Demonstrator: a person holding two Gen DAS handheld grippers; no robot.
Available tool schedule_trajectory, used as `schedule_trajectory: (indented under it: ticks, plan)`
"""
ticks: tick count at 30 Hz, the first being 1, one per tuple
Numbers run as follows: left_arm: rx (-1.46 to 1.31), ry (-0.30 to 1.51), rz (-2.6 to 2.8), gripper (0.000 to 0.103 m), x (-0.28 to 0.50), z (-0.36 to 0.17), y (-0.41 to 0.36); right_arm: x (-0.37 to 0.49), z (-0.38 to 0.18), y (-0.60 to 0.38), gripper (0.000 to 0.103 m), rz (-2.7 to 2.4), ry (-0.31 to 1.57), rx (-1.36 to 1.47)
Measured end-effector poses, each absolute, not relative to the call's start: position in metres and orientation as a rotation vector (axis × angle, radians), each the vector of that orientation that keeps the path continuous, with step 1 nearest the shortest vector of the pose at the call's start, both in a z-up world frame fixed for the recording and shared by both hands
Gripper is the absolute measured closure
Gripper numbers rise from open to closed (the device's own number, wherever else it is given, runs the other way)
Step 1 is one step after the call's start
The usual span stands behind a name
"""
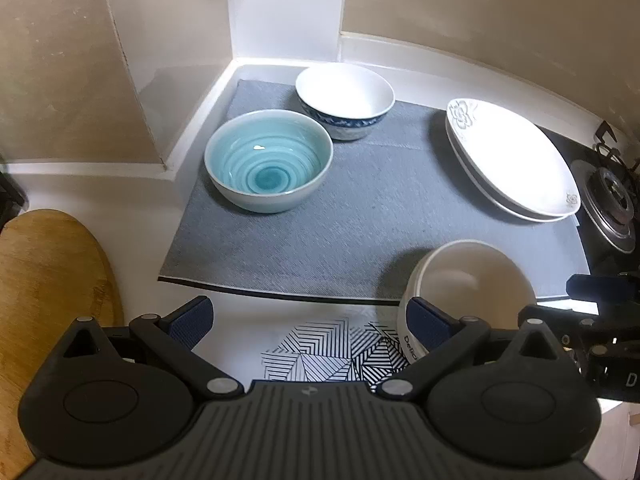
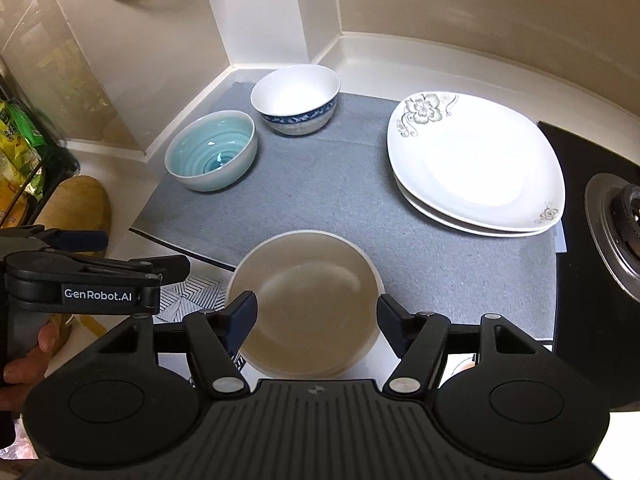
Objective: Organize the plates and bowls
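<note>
On the white counter, far left: wooden cutting board (image 1: pixel 48 280) lying flat beside the grey mat (image 2: pixel 332 208). At the mat's far left corner, tucked against the wall: teal swirl-glazed bowl (image 2: pixel 211 156), upright and empty. Just right of it and farther back, touching or very nearly so: white bowl with a blue patterned band (image 2: pixel 297 98), also upright. At the mat's near edge, centre: plain white bowl (image 2: pixel 306 300), partly overhanging onto the counter; possibly a second bowl nested under it, too unclear to say. To the far right on the mat: two white flower-printed plates (image 2: pixel 476 164) stacked together. Beyond them, off the mat: black stove with its burner (image 2: pixel 616 216).

Left gripper (image 1: pixel 308 322) hanging over the striped paper (image 1: pixel 332 348) on the counter, fingers spread wide, nothing between them; right finger just beside the white bowl's outer wall, contact not certain. Right gripper (image 2: pixel 316 316) poised over the white bowl, fingers apart on either side of it, pads clear of the rim, nothing clamped.

Judged step: plates already stacked; bowls not yet gathered, the near white bowl freshly set down or about to be taken. Next move likely: closing on one bowl's rim, lifting straight, then nesting it in another — needing a firm pinch on glazed, slippery ceramic and a gentle, centred lowering to avoid chipping.
</note>
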State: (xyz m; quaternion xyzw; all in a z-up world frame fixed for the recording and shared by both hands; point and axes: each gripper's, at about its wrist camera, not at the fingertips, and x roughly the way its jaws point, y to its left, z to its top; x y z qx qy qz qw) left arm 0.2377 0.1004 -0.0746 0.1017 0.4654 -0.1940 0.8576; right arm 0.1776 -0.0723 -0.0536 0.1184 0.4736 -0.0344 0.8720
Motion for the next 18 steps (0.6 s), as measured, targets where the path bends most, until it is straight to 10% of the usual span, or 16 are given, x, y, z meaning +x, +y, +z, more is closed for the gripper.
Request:
schedule_trajectory:
  ticks: [18]
  plan:
    - [0.098,0.988,-0.199,0.0,0.294,-0.072,0.134,0.21,-0.041,-0.07,0.034,-0.035,0.907,0.272]
